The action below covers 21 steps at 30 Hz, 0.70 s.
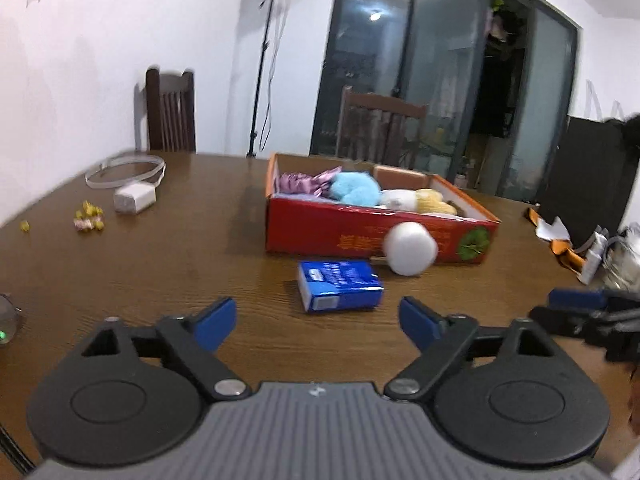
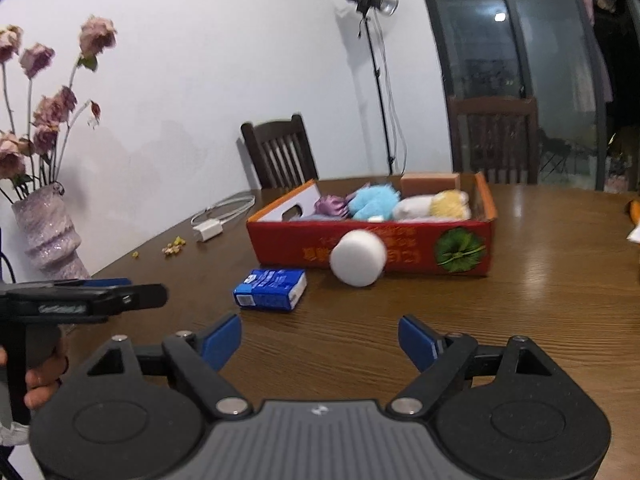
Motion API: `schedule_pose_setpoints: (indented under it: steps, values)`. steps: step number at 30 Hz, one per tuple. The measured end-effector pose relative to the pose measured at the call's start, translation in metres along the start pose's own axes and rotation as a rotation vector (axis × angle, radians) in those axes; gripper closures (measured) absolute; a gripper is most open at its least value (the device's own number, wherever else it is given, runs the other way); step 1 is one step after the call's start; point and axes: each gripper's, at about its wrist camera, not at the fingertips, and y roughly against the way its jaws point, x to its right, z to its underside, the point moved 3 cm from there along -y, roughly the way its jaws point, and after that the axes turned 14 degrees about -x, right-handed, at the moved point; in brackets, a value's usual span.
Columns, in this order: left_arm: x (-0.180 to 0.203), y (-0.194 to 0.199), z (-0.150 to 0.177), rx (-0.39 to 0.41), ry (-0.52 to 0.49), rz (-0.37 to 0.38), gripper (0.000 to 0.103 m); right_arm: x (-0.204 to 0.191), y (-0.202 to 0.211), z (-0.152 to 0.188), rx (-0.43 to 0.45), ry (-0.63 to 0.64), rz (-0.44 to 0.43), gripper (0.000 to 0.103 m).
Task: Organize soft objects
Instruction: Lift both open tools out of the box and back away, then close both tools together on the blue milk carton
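Both jaws released, empty | white ball (image 1: 410,249) against red box (image 1: 320,232), mid-table | left gripper (image 1: 318,322), right gripper (image 2: 320,340): approach squarely, pinch gently.

We are seeing our left gripper (image 1: 317,319) and right gripper (image 2: 320,338) showing blue fingertip pads (image 1: 216,322), black linkage arms, silver pivot screws, round black discs and ribbed grey housings.

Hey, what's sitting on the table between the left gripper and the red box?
In the left wrist view, a blue tissue pack lies between the open left gripper and the red box.
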Motion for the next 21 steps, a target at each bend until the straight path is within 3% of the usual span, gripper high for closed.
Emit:
schedule_pose_setpoints:
  steps: [2, 6, 8, 12, 15, 17, 21]
  values:
    - [-0.009, -0.018, -0.010, -0.028, 0.037, 0.034, 0.029, -0.003, -0.025, -0.011, -0.030, -0.012, -0.012, 0.028]
    - [-0.018, -0.052, -0.031, -0.059, 0.056, 0.062, 0.040, -0.007, -0.069, -0.036, -0.050, -0.046, -0.056, 0.032]
    - [-0.020, -0.066, -0.038, -0.066, 0.054, 0.071, 0.047, -0.008, -0.091, -0.049, -0.061, -0.064, -0.074, 0.040]
    - [-0.027, -0.091, -0.046, -0.107, 0.075, 0.119, 0.057, -0.007, -0.124, -0.065, -0.090, -0.103, -0.116, 0.046]
    - [-0.034, -0.106, -0.048, -0.128, 0.113, 0.152, 0.070, -0.005, -0.147, -0.072, -0.119, -0.125, -0.140, 0.058]
    - [-0.037, -0.110, -0.046, -0.122, 0.123, 0.163, 0.079, -0.005, -0.158, -0.073, -0.141, -0.122, -0.141, 0.075]
    - [-0.040, -0.113, -0.045, -0.130, 0.143, 0.206, 0.083, -0.001, -0.169, -0.071, -0.159, -0.150, -0.182, 0.080]
